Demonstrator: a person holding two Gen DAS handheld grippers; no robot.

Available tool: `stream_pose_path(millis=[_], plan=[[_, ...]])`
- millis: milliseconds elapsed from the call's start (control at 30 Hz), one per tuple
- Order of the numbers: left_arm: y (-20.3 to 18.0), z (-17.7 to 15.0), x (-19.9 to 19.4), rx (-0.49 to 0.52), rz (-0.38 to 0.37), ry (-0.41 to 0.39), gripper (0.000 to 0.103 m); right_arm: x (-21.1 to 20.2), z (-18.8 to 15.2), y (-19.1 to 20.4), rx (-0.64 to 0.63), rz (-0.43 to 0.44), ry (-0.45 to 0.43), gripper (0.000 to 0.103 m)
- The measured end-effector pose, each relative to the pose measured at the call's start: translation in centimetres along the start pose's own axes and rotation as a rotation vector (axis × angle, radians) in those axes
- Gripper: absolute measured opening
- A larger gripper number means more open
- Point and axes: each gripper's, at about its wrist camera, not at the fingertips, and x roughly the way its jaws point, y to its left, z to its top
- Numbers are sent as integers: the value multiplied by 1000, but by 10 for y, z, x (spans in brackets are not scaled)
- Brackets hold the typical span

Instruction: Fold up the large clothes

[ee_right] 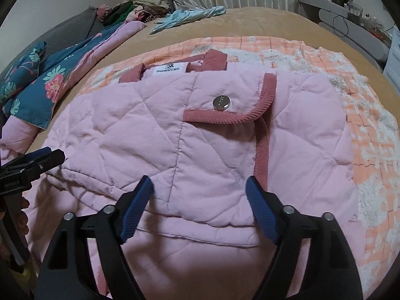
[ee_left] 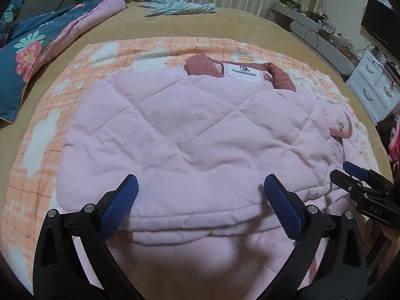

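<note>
Blue-padded left gripper [ee_left: 200, 187] & right gripper [ee_right: 200, 187]: 2 tongs, both spread wide w/ nothing held, hovering over 1 pink quilted jacket [ee_left: 175, 135]. Jacket lies folded on 1 orange checked blanket [ee_left: 50, 115]; 1 snap button [ee_right: 221, 105] shows on its pocket flap.

I'm getting soft, dim indoor light with a pinkish cast. Heavy fisheye bending, black corners at the edges. A blurry dark shadow sits on the jacket [ee_left: 190, 135] near the bottom of both views. The snap [ee_right: 221, 102] glints. Fingers [ee_left: 117, 207] are sharp; far clutter is soft.
</note>
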Motion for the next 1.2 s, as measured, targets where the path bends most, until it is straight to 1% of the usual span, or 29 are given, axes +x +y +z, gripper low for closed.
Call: stream_pose_path(millis=[133, 233, 467, 667, 933, 1100, 1200], plan=[[-3, 0, -11, 4, -6, -4, 95, -10, 1, 6, -14, -11, -18, 92], [-6, 0, -18, 8, -8, -9, 95, -18, 3, 8, -8, -3, -44, 96], [-9, 0, -34, -5, 4, -15, 95, -44, 9, 6, -1, -4, -98, 98], [-13, 1, -55, -17, -12, -31, 95, -69, 9, 7, 13, -4, -145, 99], [-22, 0, -87, -11, -21, -71, 95, -104, 7, 13, -3, -32, -218, 99], [-27, -3, -110, -3, -29, -101, 95, -130, 6, 13, 13, -27, -271, 99], [-29, -5, -125, 0, -35, -123, 95, -142, 4, 13, 23, -16, -280, 99]])
